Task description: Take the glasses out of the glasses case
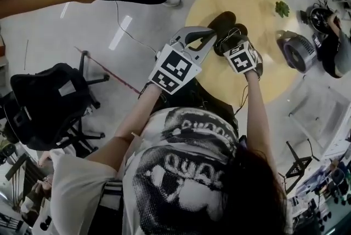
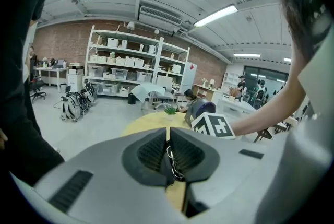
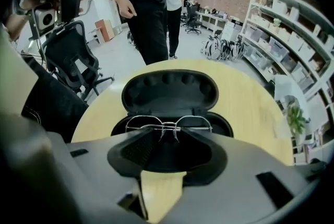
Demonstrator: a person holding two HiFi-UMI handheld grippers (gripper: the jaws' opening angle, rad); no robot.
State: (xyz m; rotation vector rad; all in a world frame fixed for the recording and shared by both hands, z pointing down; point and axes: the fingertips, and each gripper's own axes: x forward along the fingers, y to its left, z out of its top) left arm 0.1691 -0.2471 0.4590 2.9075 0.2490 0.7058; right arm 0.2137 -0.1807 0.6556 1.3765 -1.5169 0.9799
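Yellow table [image 3: 250, 108]: glasses [image 3: 169, 124] lie lengthwise in open case [image 3: 169, 90].

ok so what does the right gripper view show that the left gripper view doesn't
Only the right gripper view: the open glasses case with the glasses lying in it, just ahead of the right gripper's open jaws. Only the left gripper view: the left gripper shut on a thin metal piece, the right gripper's marker cube, a fan. Both: the yellow table, the plant, the shelves.
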